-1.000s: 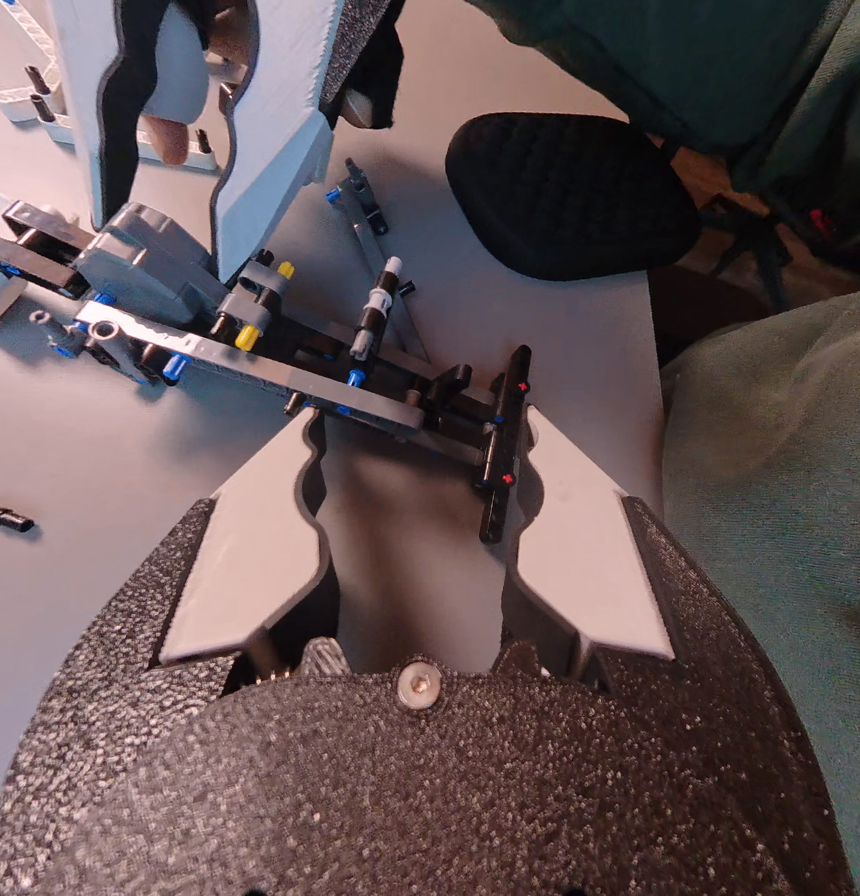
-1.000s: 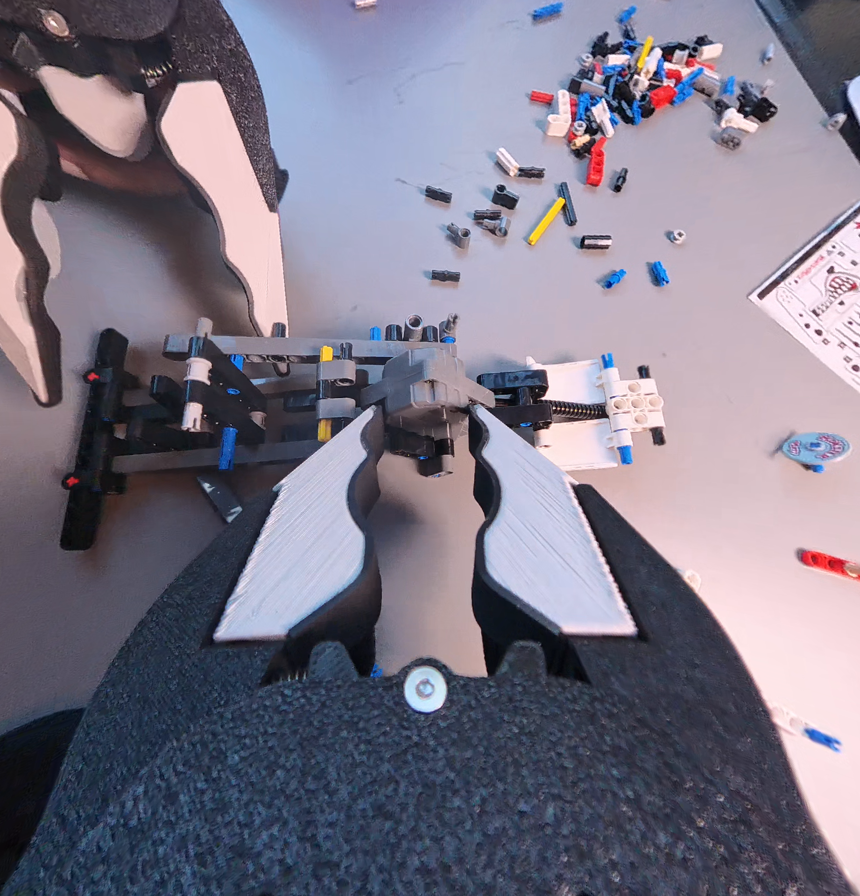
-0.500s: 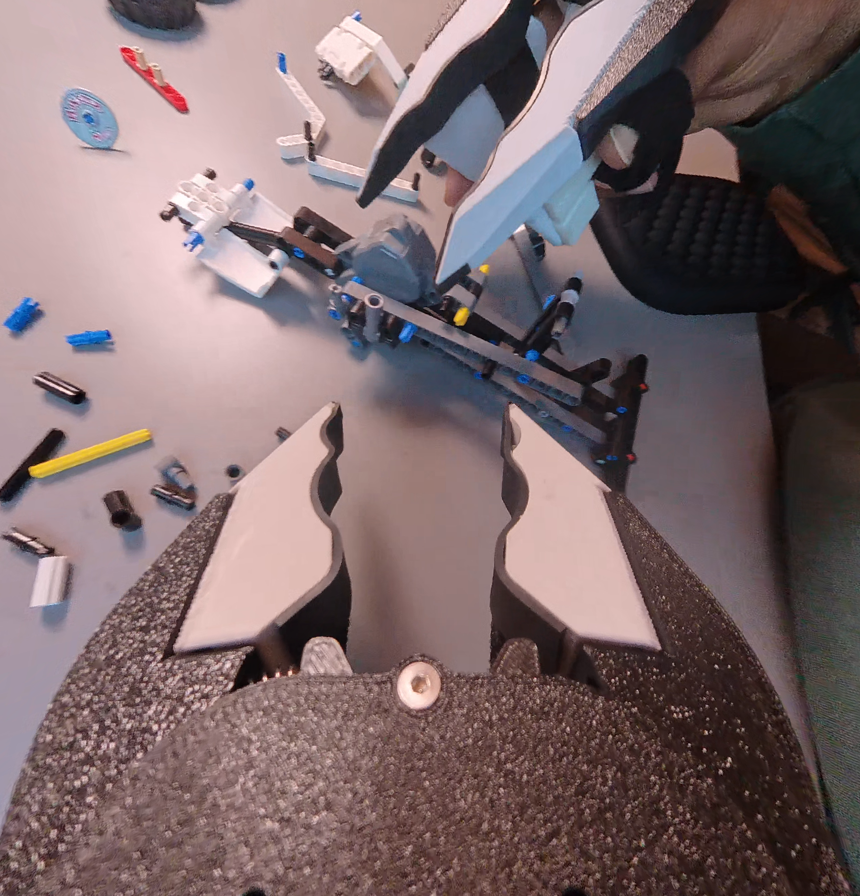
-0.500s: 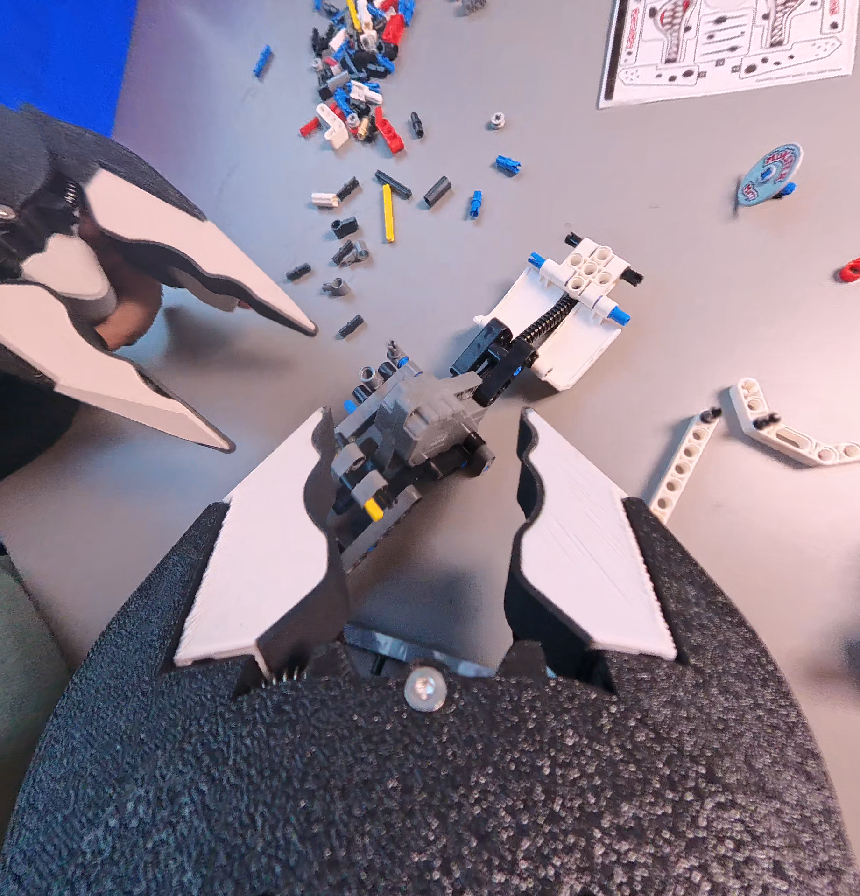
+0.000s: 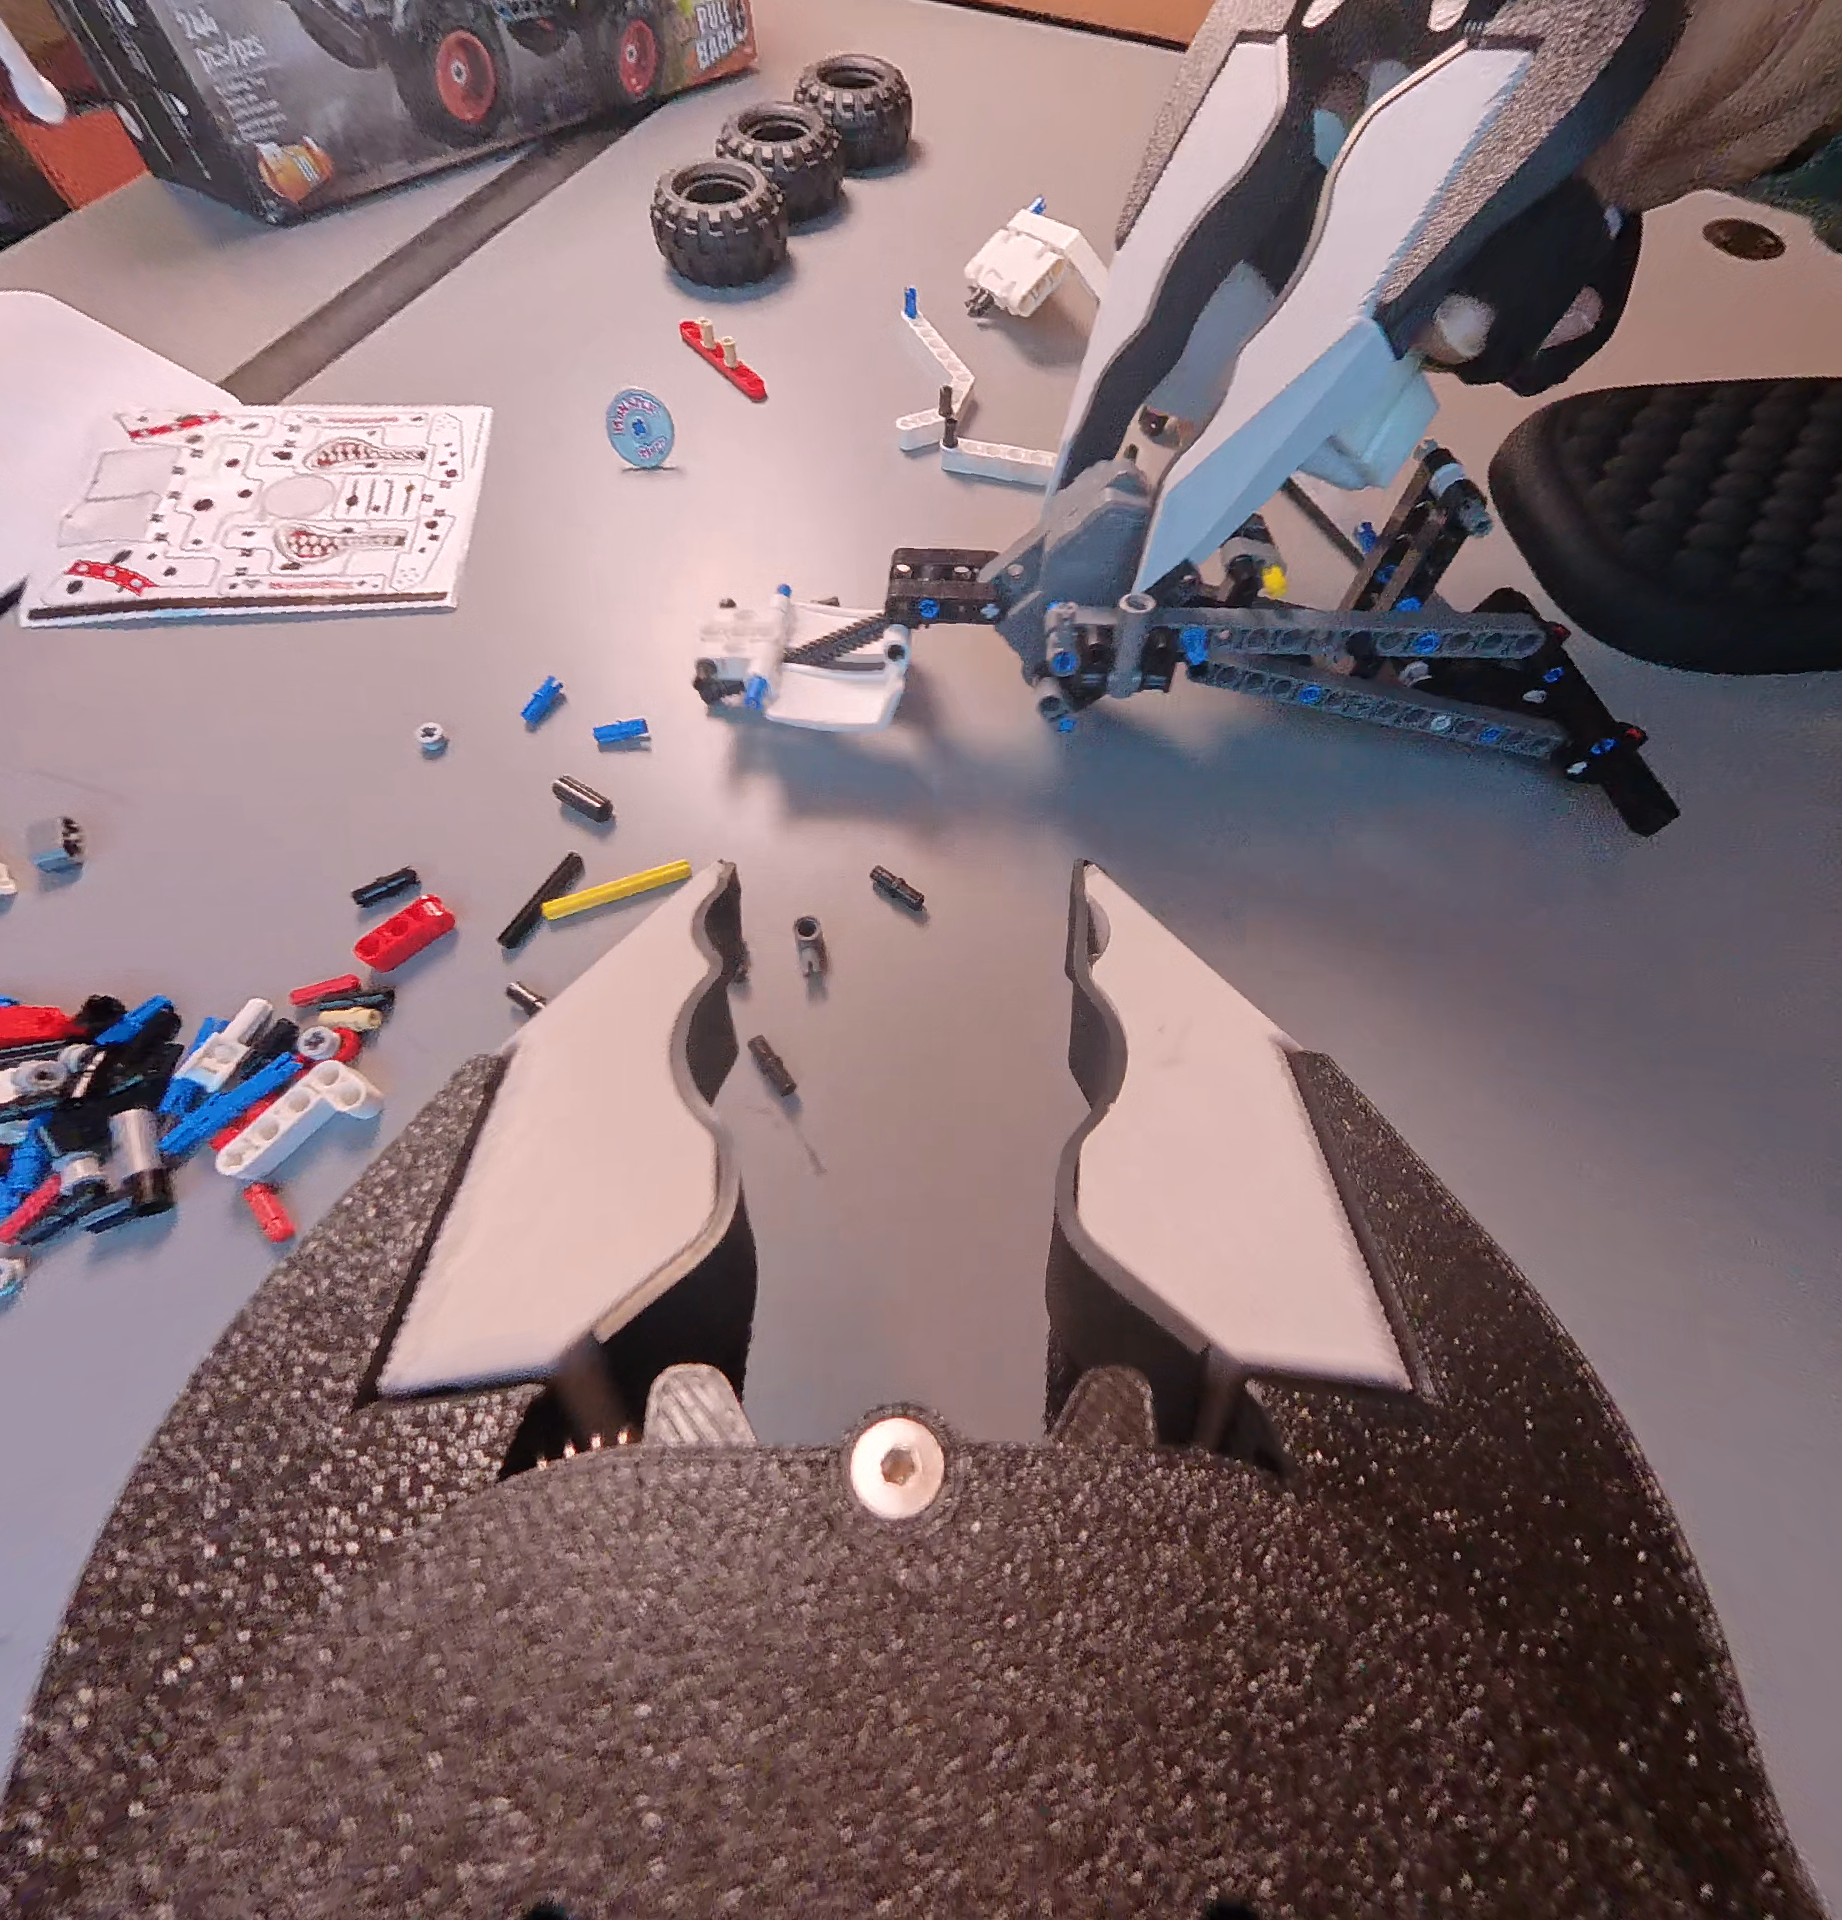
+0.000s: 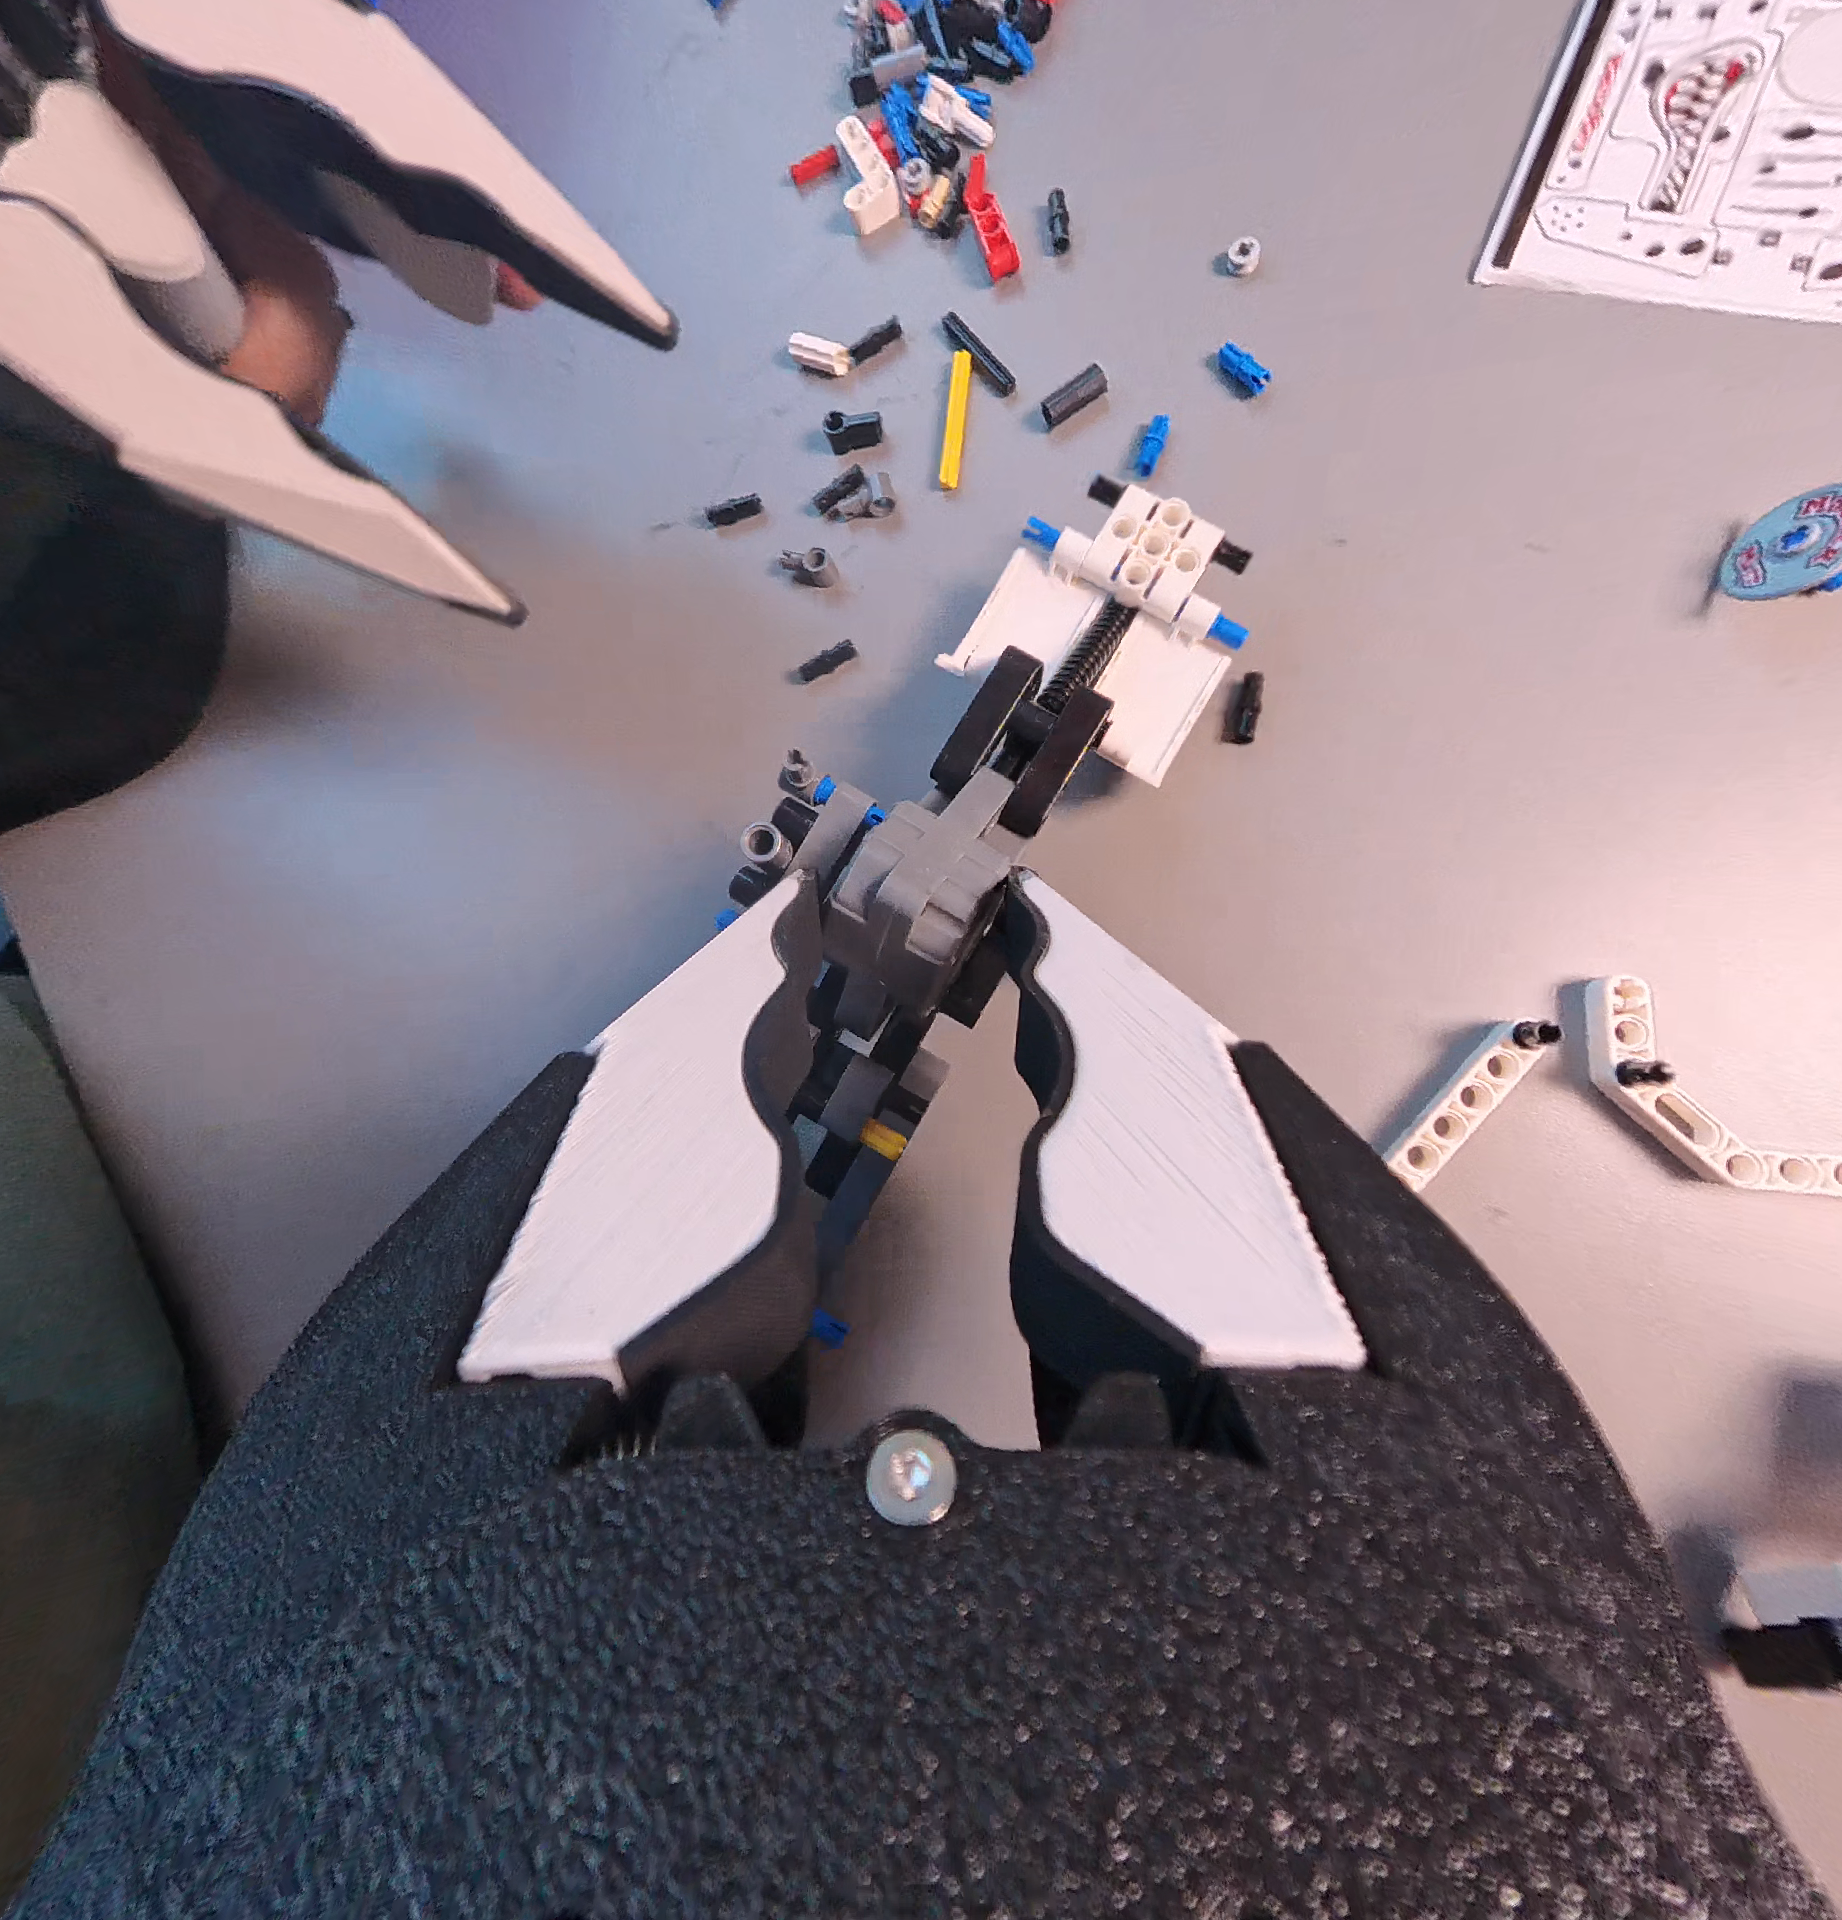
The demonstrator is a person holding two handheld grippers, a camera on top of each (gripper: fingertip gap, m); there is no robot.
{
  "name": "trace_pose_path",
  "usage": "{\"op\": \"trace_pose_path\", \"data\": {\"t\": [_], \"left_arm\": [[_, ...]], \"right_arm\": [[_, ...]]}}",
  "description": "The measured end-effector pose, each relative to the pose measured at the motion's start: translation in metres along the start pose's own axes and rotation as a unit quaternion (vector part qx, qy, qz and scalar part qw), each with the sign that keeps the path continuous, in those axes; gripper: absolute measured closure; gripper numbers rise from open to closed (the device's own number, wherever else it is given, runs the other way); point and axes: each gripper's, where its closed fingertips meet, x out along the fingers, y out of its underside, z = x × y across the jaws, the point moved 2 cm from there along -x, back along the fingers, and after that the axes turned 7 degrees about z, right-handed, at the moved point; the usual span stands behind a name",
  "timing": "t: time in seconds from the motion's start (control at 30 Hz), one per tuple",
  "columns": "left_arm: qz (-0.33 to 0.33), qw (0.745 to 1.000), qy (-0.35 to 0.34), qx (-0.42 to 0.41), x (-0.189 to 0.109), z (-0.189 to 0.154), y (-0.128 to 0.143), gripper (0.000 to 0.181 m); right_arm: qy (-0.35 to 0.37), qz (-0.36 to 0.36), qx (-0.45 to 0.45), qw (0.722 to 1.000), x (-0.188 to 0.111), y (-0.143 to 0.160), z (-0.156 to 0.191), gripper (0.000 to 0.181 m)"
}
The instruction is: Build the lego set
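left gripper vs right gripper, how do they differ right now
The left gripper is open and empty, hovering over loose pins on the table; the right gripper is shut on the grey block of the lego chassis. The left gripper is clear of the chassis, while the right gripper holds it tilted, one end raised. Both have pale wavy fingers in a black textured body.

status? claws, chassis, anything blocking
Right claw shut on the chassis, white end low, by the table. Left claw open, empty, over loose black pins. Nothing blocking.
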Motion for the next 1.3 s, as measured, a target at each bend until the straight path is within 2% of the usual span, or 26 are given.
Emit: {"op": "trace_pose_path", "data": {"t": [0.1, 0.17, 0.3, 0.37, 0.5, 0.6, 0.67, 0.7, 0.73, 0.77, 0.87, 0.93, 1.0, 1.1, 1.2, 1.27, 1.3], "left_arm": [[-0.023, 1.000, -0.004, 0.008, -0.012, 0.006, -0.006, 0.118], [-0.047, 0.999, 0.010, 0.020, -0.023, 0.004, -0.013, 0.118], [-0.086, 0.993, 0.060, 0.045, -0.041, -0.009, -0.023, 0.115], [-0.081, 0.990, 0.105, 0.048, -0.044, -0.020, -0.020, 0.113], [-0.034, 0.985, 0.157, 0.062, -0.039, -0.038, -0.003, 0.106], [0.021, 0.981, 0.182, 0.062, -0.026, -0.050, 0.015, 0.100], [0.059, 0.979, 0.182, 0.074, -0.016, -0.055, 0.028, 0.099], [0.075, 0.977, 0.181, 0.080, -0.012, -0.057, 0.033, 0.100], [0.085, 0.977, 0.177, 0.086, -0.008, -0.058, 0.036, 0.102], [0.092, 0.976, 0.175, 0.090, -0.006, -0.058, 0.039, 0.105], [0.097, 0.979, 0.149, 0.101, -0.004, -0.056, 0.039, 0.106], [0.102, 0.979, 0.126, 0.119, -0.003, -0.057, 0.036, 0.105], [0.111, 0.977, 0.112, 0.146, 0.000, -0.062, 0.036, 0.101], [0.116, 0.974, 0.098, 0.170, 0.010, -0.068, 0.034, 0.101], [0.105, 0.977, 0.105, 0.151, 0.009, -0.067, 0.027, 0.105], [0.092, 0.980, 0.119, 0.131, 0.004, -0.066, 0.024, 0.115], [0.087, 0.980, 0.126, 0.126, 0.002, -0.066, 0.023, 0.119]], "right_arm": [[-0.036, -0.017, -0.055, 0.998, -0.018, -0.002, 0.007, 0.147], [-0.071, -0.013, -0.127, 0.989, -0.030, -0.004, 0.016, 0.148], [-0.156, 0.033, -0.278, 0.947, -0.041, -0.014, 0.053, 0.148], [-0.172, 0.080, -0.345, 0.919, -0.030, -0.018, 0.067, 0.149], [-0.175, 0.165, -0.454, 0.858, 0.013, -0.017, 0.091, 0.152], [-0.168, 0.193, -0.494, 0.831, 0.043, -0.013, 0.104, 0.152], [-0.145, 0.193, -0.499, 0.832, 0.059, -0.011, 0.102, 0.151], [-0.146, 0.171, -0.486, 0.845, 0.060, -0.015, 0.103, 0.151], [-0.138, 0.144, -0.473, 0.858, 0.058, -0.021, 0.102, 0.143], [-0.135, 0.119, -0.458, 0.871, 0.050, -0.025, 0.100, 0.131], [-0.136, 0.029, -0.390, 0.910, 0.006, -0.031, 0.088, 0.121], [-0.106, -0.004, -0.364, 0.925, -0.016, -0.016, 0.073, 0.116], [-0.050, -0.005, -0.359, 0.932, -0.018, 0.009, 0.056, 0.116], [0.072, -0.017, -0.394, 0.916, -0.005, 0.031, 0.044, 0.126], [0.111, -0.053, -0.412, 0.903, -0.005, 0.041, 0.063, 0.145], [0.154, -0.062, -0.427, 0.889, -0.005, 0.045, 0.063, 0.161], [0.179, -0.062, -0.435, 0.880, -0.003, 0.046, 0.059, 0.162]]}}
